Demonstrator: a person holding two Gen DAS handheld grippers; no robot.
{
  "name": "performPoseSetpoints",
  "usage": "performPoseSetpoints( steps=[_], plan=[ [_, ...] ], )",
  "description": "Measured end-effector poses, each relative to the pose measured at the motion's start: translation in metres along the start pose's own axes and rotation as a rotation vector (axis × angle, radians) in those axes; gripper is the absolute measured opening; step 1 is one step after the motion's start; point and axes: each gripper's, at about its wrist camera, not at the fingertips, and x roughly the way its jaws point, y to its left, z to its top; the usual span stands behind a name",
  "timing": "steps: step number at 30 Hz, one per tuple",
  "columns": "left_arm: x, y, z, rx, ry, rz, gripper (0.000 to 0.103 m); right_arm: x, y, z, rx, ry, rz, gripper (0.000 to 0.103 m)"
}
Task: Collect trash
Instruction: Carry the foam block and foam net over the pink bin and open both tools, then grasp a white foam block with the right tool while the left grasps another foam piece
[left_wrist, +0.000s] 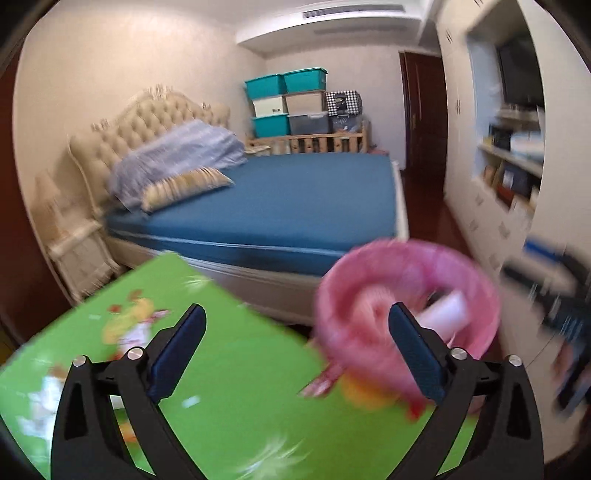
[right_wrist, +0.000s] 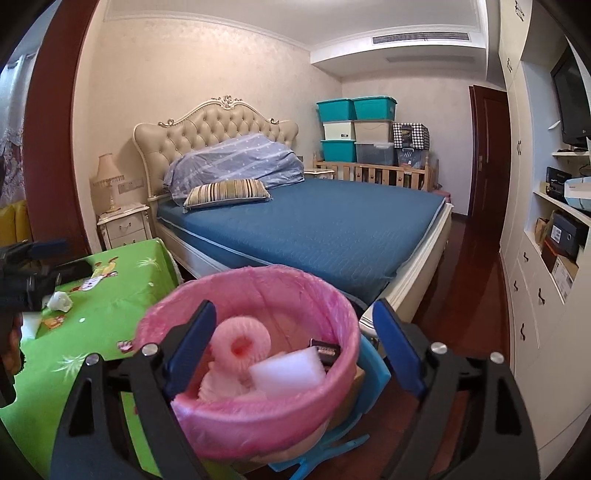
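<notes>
Room: bedroom, green tablecloth.
Bin: pink-lined, between right gripper jaws, foam scraps inside.
Left gripper, right gripper: jaws spread, empty.

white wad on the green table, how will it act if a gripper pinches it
The wad looks like crumpled tissue or thin plastic, so it is probably very light and will likely squash flat between the fingers. Its lumpy shape suggests it won't roll. A push may just slide it across the green cloth.
</notes>
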Motion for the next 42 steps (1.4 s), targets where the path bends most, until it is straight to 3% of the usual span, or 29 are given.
performPoseSetpoints(
  steps=[3,6,9,15,19,23,27,32,37,42],
  plan=[
    [-0.029,0.011,-0.033,0.08,-0.009,0.078,0.094,-0.014,0.013,-0.002,-0.017,-0.011,0.011,0.084],
    [-0.057,0.026,-0.062,0.089,0.003,0.086,0.095,-0.025,0.037,-0.004,-0.042,-0.015,0.042,0.084],
    [-0.082,0.05,-0.09,0.062,0.017,0.096,0.095,-0.028,0.068,-0.006,-0.083,-0.01,0.083,0.084],
    [-0.128,0.111,-0.144,-0.027,0.049,0.202,0.096,-0.02,0.147,-0.01,-0.147,0.049,0.204,0.084],
    [-0.153,0.161,-0.168,-0.123,0.085,0.314,0.096,-0.012,0.208,-0.016,-0.183,0.097,0.288,0.085],
    [-0.178,0.205,-0.191,-0.157,0.115,0.463,0.096,-0.007,0.275,-0.022,-0.252,0.13,0.37,0.089],
    [-0.196,0.237,-0.203,-0.234,0.132,0.532,0.096,-0.008,0.337,-0.029,-0.341,0.145,0.418,0.089],
    [-0.207,0.256,-0.217,-0.261,0.145,0.559,0.096,0.005,0.389,-0.035,-0.389,0.201,0.418,0.089],
    [-0.212,0.264,-0.222,-0.303,0.148,0.535,0.096,0.025,0.414,-0.037,-0.356,0.27,0.375,0.089],
    [-0.203,0.265,-0.219,-0.313,0.181,0.551,0.096,0.038,0.436,-0.035,-0.362,0.286,0.345,0.089]
  ],
)
